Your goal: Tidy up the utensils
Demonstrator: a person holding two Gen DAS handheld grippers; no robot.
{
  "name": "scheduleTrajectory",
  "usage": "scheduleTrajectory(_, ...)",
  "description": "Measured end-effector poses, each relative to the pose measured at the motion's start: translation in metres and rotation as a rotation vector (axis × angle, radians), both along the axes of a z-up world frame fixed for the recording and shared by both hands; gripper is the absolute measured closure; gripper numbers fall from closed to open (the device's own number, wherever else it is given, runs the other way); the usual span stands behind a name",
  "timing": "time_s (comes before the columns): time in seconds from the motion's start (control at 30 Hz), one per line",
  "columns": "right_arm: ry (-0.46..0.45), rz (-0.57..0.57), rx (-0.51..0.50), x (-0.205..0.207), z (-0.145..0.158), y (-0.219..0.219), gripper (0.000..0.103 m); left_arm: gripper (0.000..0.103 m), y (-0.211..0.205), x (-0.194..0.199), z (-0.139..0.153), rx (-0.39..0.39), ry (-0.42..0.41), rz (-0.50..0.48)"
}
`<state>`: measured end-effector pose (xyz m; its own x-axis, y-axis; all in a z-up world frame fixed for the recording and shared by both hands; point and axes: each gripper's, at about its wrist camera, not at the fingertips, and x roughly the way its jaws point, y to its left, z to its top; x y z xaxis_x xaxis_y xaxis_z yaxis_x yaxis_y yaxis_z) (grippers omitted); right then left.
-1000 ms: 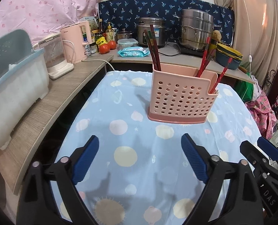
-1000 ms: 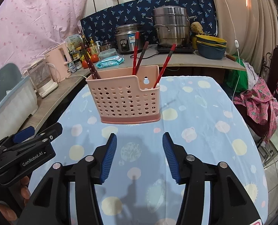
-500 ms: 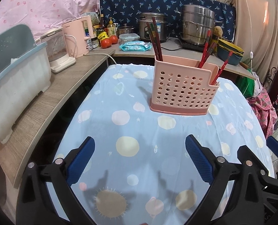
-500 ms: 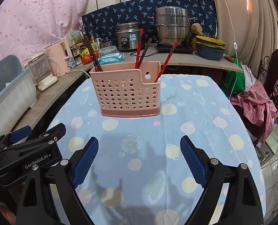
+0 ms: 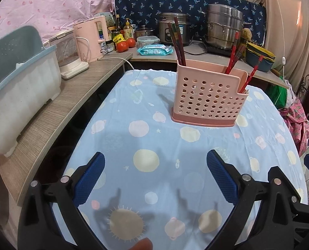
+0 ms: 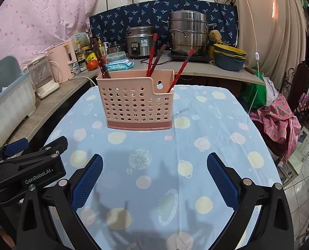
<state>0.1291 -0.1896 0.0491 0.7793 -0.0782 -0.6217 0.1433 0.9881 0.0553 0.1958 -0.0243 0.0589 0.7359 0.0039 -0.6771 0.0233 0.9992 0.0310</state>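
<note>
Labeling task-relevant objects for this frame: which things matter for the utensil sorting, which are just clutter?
Job:
pink utensil holder
dark chopsticks at its left end
red chopsticks toward its right
left gripper, right gripper, both open and empty

Clutter:
pink kettle
rice cooker
steel steamer pot
tomatoes
wipes pack

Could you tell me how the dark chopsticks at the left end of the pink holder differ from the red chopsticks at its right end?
The dark chopsticks are brownish, while the red chopsticks are bright red. The dark chopsticks stand close together as one bundle leaning left; the red chopsticks spread apart, one leaning far right over the holder's lower corner. Both sets stand handle-up inside the pink utensil holder, and neither gripper touches them.
</note>
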Motion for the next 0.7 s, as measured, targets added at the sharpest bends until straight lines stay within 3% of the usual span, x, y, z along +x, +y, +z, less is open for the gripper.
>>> scheduleTrajectory(0.7,0.007,-0.005,-0.002,-0.001,-0.002,-0.0011,0.006,0.009,-0.0017,-0.0039,-0.0023,0.03,-0.001,0.023)
